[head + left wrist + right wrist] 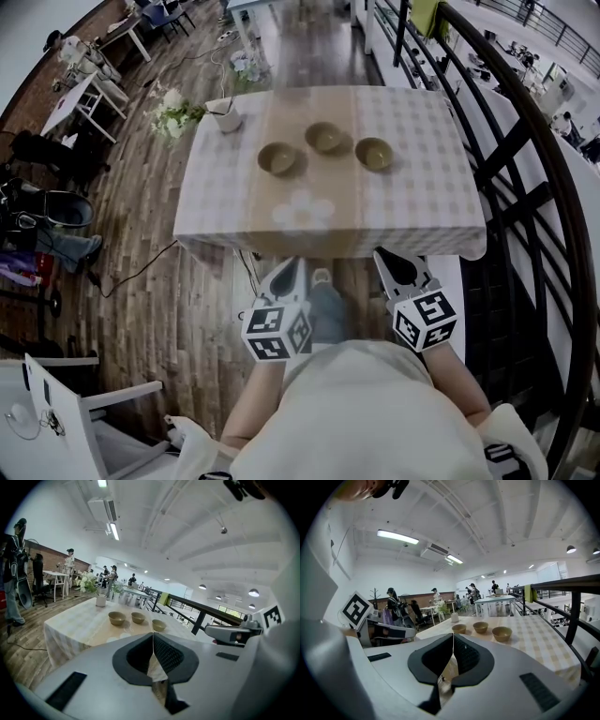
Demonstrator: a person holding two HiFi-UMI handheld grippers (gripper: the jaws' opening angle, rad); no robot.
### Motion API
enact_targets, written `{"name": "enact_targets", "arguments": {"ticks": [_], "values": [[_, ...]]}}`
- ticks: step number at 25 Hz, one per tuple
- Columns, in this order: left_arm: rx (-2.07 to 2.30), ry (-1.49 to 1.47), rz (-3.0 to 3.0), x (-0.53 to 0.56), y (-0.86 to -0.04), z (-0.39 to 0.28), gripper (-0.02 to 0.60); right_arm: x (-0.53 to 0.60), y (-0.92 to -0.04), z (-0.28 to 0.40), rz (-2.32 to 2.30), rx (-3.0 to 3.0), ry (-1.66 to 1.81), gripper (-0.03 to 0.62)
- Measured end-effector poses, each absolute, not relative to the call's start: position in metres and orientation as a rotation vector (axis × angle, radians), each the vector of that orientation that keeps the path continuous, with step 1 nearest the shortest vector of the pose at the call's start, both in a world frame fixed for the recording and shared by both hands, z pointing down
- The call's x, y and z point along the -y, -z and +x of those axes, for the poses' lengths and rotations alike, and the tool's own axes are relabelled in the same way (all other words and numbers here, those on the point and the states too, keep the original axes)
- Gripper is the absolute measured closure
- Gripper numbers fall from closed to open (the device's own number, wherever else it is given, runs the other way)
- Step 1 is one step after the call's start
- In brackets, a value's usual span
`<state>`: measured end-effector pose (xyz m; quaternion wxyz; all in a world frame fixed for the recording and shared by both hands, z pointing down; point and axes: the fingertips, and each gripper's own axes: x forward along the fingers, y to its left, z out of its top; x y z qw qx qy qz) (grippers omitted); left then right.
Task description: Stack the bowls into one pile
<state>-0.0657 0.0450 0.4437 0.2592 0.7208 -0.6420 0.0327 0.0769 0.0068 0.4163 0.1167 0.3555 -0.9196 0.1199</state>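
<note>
There are three bowls, and all stand on the table [431,206], which has a checked cloth. They make a loose row across the middle of it: the left bowl [278,158], the middle bowl [324,138] a little farther back, and the right bowl [374,154]. The bowls are near one another but apart, none inside another. Each is olive-brown, stands upright and shows a bare inside.

There is one white pot [225,114] at the far left corner of the table. A bunch of white flowers [169,112] with green leaves is just beside it. I cannot tell if the stems stand in the pot.

There are two grippers, one in each hand of the person. The left gripper [289,270] and the right gripper [388,264] are both in front of the near edge of the table, above the wooden floor [150,225] and well apart from the bowls. In the left gripper view the jaws are pressed together, pad against pad, and pinch nothing. In the right gripper view it is the same.
</note>
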Motion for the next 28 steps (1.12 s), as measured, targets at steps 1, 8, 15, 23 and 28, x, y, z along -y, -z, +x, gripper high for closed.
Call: {"name": "enact_targets", "arguments": {"ticks": [1, 8, 15, 23, 28], "values": [[1.745, -0.088, 1.952, -0.04, -0.444, -0.068, 0.577, -0.001, -0.417, 0.074, 1.034, 2.696, -0.345, 0.592], [1.763, -0.081, 1.945, -0.006, -0.449, -0.09, 0.577, 0.031, -0.419, 0.05, 1.003, 2.706, -0.333, 0.592], [1.771, -0.087, 1.929, 0.03, -0.452, -0.104, 0.577, 0.067, -0.422, 0.026, 0.931, 2.697, -0.314, 0.592], [1.774, -0.1, 1.911, 0.043, -0.441, -0.107, 0.577, 0.084, -0.418, 0.007, 0.862, 2.681, -0.295, 0.592], [1.766, -0.113, 1.897, 0.054, -0.448, -0.123, 0.577, 0.098, -0.427, -0.014, 0.842, 2.663, -0.293, 0.592]]}}
